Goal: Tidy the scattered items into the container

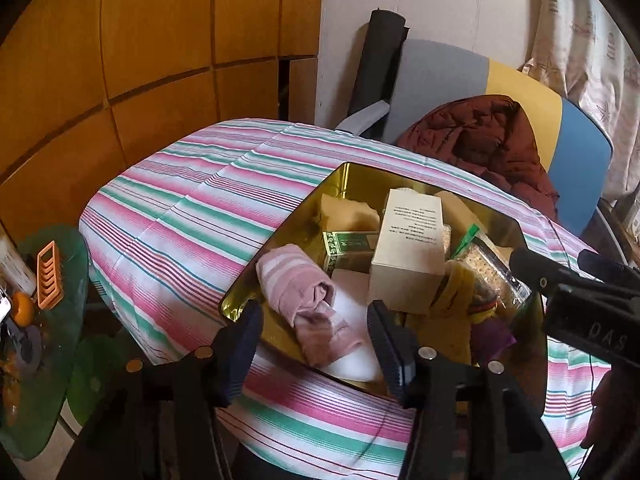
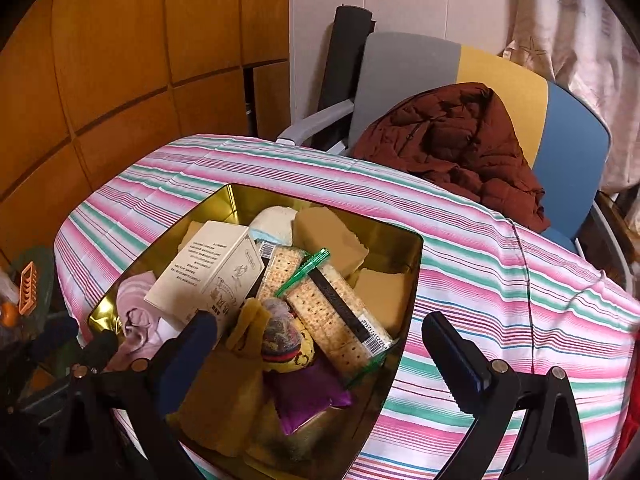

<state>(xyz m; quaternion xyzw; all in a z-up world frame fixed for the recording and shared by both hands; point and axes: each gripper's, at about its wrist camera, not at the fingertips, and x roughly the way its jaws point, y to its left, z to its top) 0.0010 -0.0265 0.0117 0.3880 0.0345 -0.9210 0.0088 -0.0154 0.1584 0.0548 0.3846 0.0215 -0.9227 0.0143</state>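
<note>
Socks, pink and soft, lie light in the gold tin; grip their rolled middle. Left gripper and right gripper both gape wide, holding nothing.

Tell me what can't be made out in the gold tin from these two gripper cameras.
- Tin's near corner: right wrist view, hidden under yellow cloth and purple packet.
- Green box: left wrist view, mostly covered by the white carton; label too small to read.
- Carton's print: both views, too small.
- Tin's right side: left wrist view, blocked by the right gripper.
</note>
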